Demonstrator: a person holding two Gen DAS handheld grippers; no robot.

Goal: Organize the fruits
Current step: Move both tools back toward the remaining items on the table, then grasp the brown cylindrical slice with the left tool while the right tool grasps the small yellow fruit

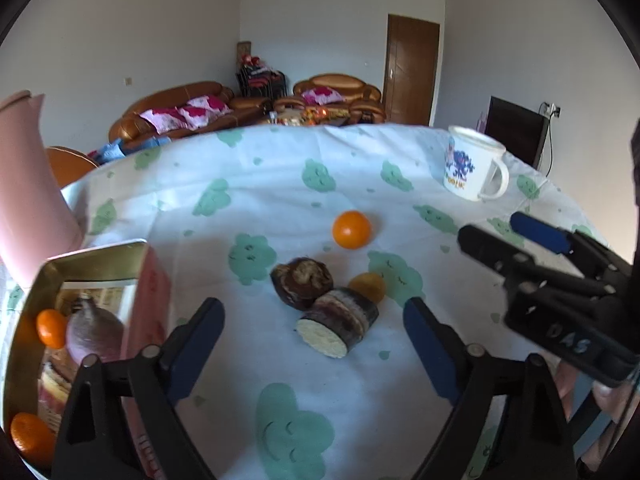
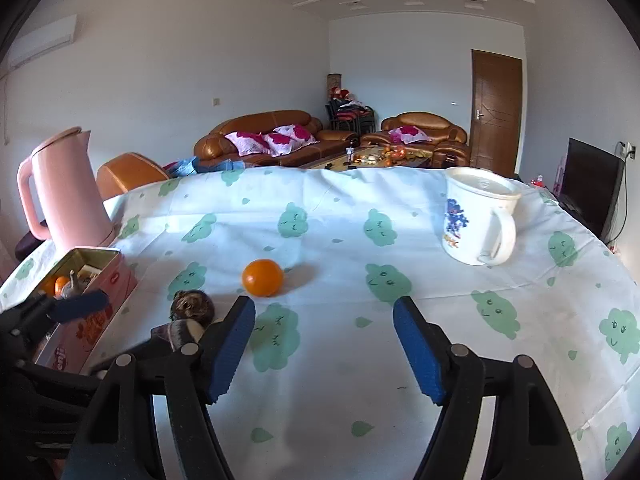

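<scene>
In the left wrist view my left gripper (image 1: 314,320) is open over the cloud-print cloth. A cut dark-skinned stalk piece (image 1: 340,322) lies just ahead between its blue fingers, untouched. Against the piece rest a dark round fruit (image 1: 302,280) and a small yellow-orange fruit (image 1: 368,286). An orange (image 1: 351,229) sits farther back. The open tin (image 1: 100,252) at the left holds two oranges and a purple bulb (image 1: 94,332). My right gripper (image 1: 490,227) reaches in from the right. In its own view the right gripper (image 2: 323,308) is open and holds nothing, with the orange (image 2: 263,277) ahead-left.
A white printed mug (image 2: 476,220) stands at the back right of the table. Behind the tin (image 2: 100,256) at the left edge stands a pink kettle (image 2: 68,196). The cloth (image 2: 520,288) drapes over the table's far and right edges. Sofas and a door lie beyond.
</scene>
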